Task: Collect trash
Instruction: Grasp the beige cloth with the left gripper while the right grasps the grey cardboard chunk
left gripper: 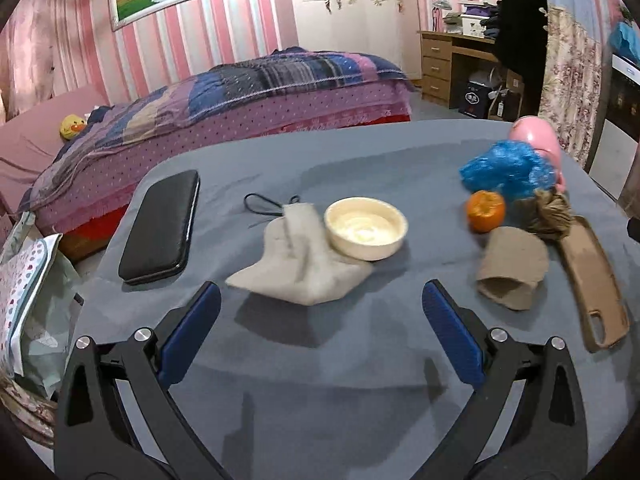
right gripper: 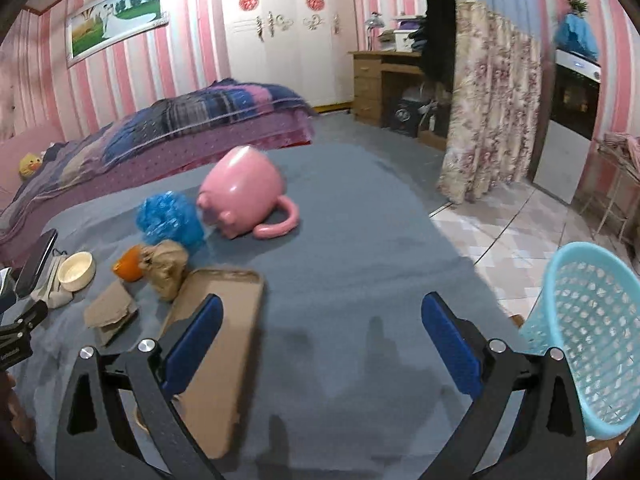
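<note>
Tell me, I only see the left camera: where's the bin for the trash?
Observer: A light blue basket stands on the floor, off the table's right edge.
Operator: Is the pink thing a toy?
Observer: It's a pink mug lying tipped, handle on the cloth.
Operator: Is the other gripper holding something?
Observer: No, the right gripper is open, its left finger over the brown phone case.
</note>
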{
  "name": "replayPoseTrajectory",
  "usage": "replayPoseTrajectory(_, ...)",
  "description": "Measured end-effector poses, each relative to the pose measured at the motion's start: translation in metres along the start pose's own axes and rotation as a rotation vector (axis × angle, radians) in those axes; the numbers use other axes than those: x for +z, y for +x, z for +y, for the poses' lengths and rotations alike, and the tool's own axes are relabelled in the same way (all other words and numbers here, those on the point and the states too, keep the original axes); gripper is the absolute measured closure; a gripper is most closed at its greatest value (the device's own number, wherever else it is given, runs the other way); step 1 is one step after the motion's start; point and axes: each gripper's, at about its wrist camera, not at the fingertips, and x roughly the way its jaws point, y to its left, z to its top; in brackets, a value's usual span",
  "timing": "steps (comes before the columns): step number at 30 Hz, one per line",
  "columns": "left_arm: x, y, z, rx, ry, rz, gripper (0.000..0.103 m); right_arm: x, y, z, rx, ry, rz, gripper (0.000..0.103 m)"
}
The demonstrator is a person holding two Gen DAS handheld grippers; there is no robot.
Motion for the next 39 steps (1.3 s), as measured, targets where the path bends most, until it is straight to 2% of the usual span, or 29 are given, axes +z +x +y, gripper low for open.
replayPoseTrajectory(6, 0.015, 0.022, 0.016, -0.004, -0.017, 0.018, 0.006, -0.002, 0.010, 0.031, 0.020, -0.055, 0.015, 0.006)
replayPoseTrajectory(9, 0.021, 0.039, 0.026, -0.053, -0.053, 0.049, 0.007, -0.003, 0.011, 0.044, 0.041, -0.094, 0.035, 0.006)
replayPoseTrajectory(11, 0.021, 0.048, 0.027, -0.075, -0.063, 0.092, 0.022, -0.006, 0.011, 0.052, 0.046, -0.117, 0.044, 0.006)
replayPoseTrajectory(12, 0.021, 0.050, 0.026, -0.092, -0.060, 0.110, 0.034, -0.007, 0.012, 0.058, 0.047, -0.128, 0.048, 0.006)
replayPoseTrajectory(15, 0.016, 0.046, 0.023, -0.124, -0.037, 0.107, 0.056, -0.009, 0.012, 0.074, 0.054, -0.169, 0.051, 0.006)
replayPoseTrajectory(19, 0.007, 0.027, 0.024, -0.070, 0.010, 0.061, 0.069, -0.013, 0.007, 0.090, 0.090, -0.204, 0.043, 0.006)
replayPoseTrajectory(22, -0.002, 0.013, 0.037, -0.023, 0.012, 0.034, 0.073, -0.017, 0.006, 0.104, 0.119, -0.254, 0.052, 0.006)
replayPoseTrajectory(26, -0.009, 0.009, 0.064, 0.037, -0.028, 0.018, 0.074, -0.021, 0.007, 0.125, 0.157, -0.302, 0.072, 0.006)
replayPoseTrajectory(29, -0.010, 0.011, 0.079, -0.002, -0.088, 0.021, 0.074, -0.019, 0.009, 0.144, 0.198, -0.329, 0.080, 0.006)
replayPoseTrajectory(36, -0.010, 0.013, 0.079, -0.033, -0.086, 0.016, 0.074, -0.009, 0.035, 0.174, 0.233, -0.346, 0.145, 0.008)
replayPoseTrajectory(39, -0.010, 0.016, 0.080, -0.043, -0.098, 0.023, 0.074, -0.009, 0.044, 0.183, 0.243, -0.362, 0.169, 0.030)
